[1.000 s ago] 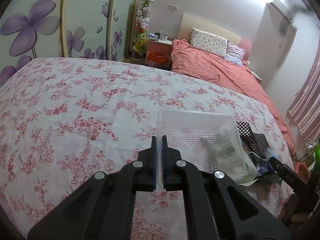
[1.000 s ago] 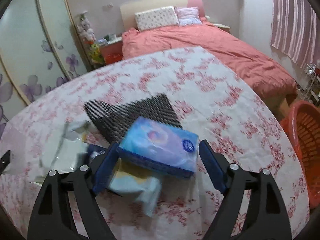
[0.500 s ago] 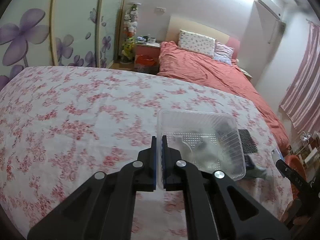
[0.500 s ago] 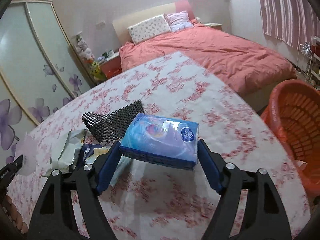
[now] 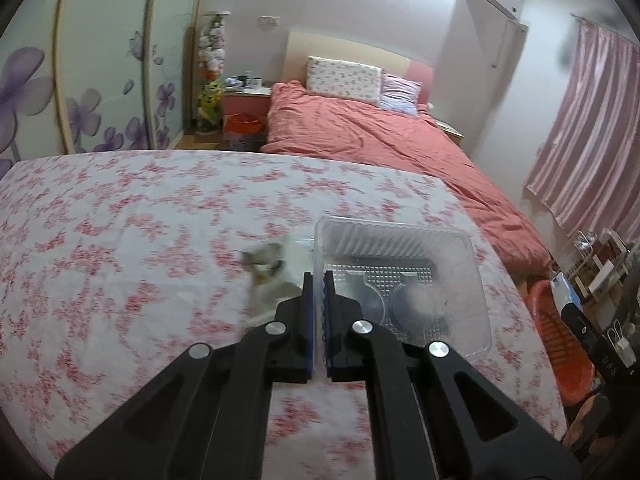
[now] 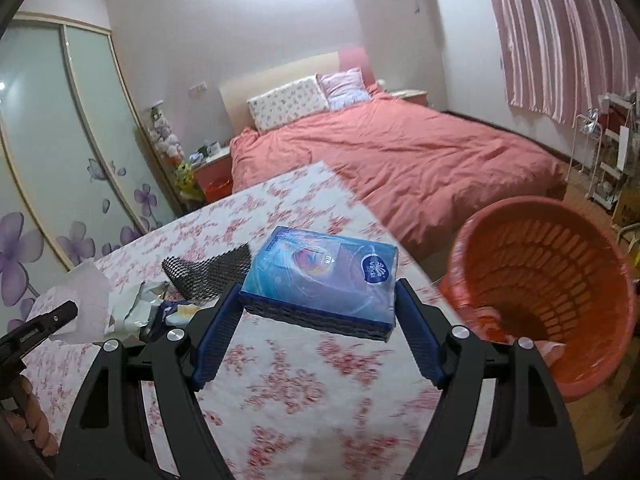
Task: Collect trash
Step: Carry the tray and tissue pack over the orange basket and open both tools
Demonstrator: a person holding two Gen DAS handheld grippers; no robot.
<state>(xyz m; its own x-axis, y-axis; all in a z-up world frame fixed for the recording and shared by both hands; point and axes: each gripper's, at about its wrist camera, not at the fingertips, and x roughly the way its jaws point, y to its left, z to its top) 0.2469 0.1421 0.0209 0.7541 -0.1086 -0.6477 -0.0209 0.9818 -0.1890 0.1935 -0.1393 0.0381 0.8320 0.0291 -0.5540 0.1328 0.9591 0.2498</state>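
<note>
So both hands are busy here. The right gripper point(image 6: 318, 308) is clamping a blue tissue pack point(image 6: 322, 276) by its two short ends, jaws spread about as wide as the pack is long, and the pack is hanging flat in the air above the floral tabletop point(image 6: 288, 392). Makes sense to hold it across the ends like that, since it's soft and squishy and the ends give the pads something to press against. The orange basket point(image 6: 552, 288) is sitting just off the tabletop edge to the right, tipped so its mouth is facing this way, so my guess is the pack is heading in there.

The left gripper point(image 5: 318, 280) is pinching the near wall of a clear plastic tray point(image 5: 400, 288), jaws nearly closed with just the thin rim between them. The tray is sticking out forward and to the right of the fingers. Grabbing the rim is probably the only workable hold on something that wide and flimsy.

Still lying on the tabletop: a black mesh mat point(image 6: 212, 276) and some crumpled wrappers point(image 6: 140, 312), behind and left of the pack. A blurry scrap point(image 5: 264, 268) is sitting just left of the tray too, can't tell what it is.
</note>
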